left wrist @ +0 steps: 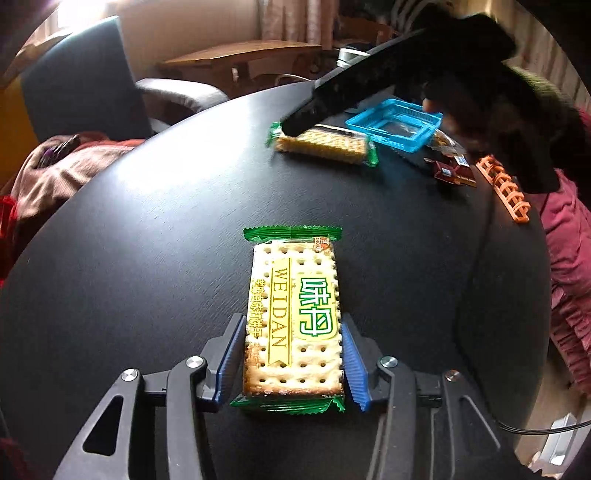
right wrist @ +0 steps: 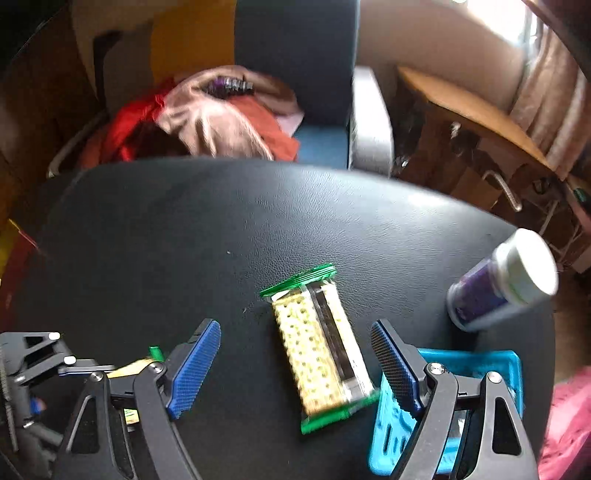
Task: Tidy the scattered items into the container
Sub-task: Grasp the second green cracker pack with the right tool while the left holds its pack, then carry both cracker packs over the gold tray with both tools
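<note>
On the black table [left wrist: 155, 236], the blue basket [left wrist: 395, 125] sits upper right in my left view, my left gripper [left wrist: 291, 354] clamped on a WEIDAN cracker pack [left wrist: 295, 314] at lower centre, my right gripper [right wrist: 295, 354] spread apart around a second cracker pack [right wrist: 321, 350].

A lived-in room of a home: a round black table [left wrist: 147, 229] stands beside a dark blue armchair [right wrist: 295, 48] heaped with red and pink clothes [right wrist: 207, 118], a purple hair clip [right wrist: 229, 85] lying on top. Behind them a low wooden table [left wrist: 243, 55] sits before drawn curtains [right wrist: 550, 110], with daylight at a window [right wrist: 495, 18]. Cracker packs [left wrist: 293, 314], wrapped sweets [left wrist: 452, 171] and a blue basket [left wrist: 395, 125] lie scattered over the black tabletop.
</note>
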Available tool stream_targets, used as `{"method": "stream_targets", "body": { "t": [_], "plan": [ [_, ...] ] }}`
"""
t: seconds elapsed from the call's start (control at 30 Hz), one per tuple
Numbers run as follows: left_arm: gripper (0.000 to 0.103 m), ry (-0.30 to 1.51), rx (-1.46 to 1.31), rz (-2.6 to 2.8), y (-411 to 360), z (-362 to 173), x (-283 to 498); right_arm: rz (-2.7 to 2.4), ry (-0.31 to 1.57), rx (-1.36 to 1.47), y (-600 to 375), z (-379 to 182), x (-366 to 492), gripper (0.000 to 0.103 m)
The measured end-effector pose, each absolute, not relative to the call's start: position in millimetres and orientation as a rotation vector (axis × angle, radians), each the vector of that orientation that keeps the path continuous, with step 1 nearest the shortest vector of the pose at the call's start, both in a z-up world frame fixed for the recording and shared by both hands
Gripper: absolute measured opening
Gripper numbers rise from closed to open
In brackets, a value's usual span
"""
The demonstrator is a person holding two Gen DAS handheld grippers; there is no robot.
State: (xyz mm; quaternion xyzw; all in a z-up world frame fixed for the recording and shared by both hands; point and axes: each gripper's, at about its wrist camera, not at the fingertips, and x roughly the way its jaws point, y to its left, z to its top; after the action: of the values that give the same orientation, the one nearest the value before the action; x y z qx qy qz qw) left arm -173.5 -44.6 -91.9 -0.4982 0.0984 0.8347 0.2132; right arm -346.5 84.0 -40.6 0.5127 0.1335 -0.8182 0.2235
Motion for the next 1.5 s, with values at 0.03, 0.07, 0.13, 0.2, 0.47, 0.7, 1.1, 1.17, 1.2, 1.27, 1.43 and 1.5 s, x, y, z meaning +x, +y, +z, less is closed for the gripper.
{"method": "stream_targets", "body": {
  "t": [0.03,0.07,0.13,0.2,0.47,0.7,1.1,1.17,1.2,1.27,1.43,1.5],
  "plan": [
    [0.05,0.259,-1.387,2.323,-49,-91,-172,-2.254,0.389,1.437,81,-46,-351,0.084],
    [0.05,0.246,-1.391,2.329,-52,-91,-170,-2.245,0.402,1.458,79,-51,-356,0.084],
    [0.05,0.225,-1.395,2.348,-61,-90,-166,-2.233,0.419,1.497,77,-60,-362,0.084],
    [0.05,0.201,-1.397,2.367,-68,-89,-162,-2.215,0.424,1.529,75,-68,-365,0.082],
    [0.049,0.079,-1.424,2.441,-93,-89,-141,-2.256,0.361,1.535,79,-70,-346,0.051],
    [0.049,-0.045,-1.445,2.526,-114,-89,-102,-2.292,0.242,1.485,70,-70,-281,0.051],
    [0.049,-0.175,-1.475,2.701,-166,-80,-10,-2.259,-0.006,1.349,13,-57,-149,0.049],
    [0.048,-0.189,-1.464,2.746,-177,-75,8,-2.257,0.007,1.31,-5,-49,-133,0.049],
    [0.048,-0.194,-1.461,2.765,-182,-73,14,-2.254,0.026,1.287,-15,-45,-125,0.049],
    [0.048,-0.206,-1.454,2.804,-192,-69,26,-2.254,0.069,1.257,-32,-40,-112,0.049],
    [0.048,-0.26,-1.429,2.889,-215,-64,54,-2.274,0.126,1.197,-62,-33,-88,0.049],
    [0.048,-0.273,-1.419,2.909,-220,-64,62,-2.279,0.132,1.185,-68,-32,-80,0.049]
  ]
}}
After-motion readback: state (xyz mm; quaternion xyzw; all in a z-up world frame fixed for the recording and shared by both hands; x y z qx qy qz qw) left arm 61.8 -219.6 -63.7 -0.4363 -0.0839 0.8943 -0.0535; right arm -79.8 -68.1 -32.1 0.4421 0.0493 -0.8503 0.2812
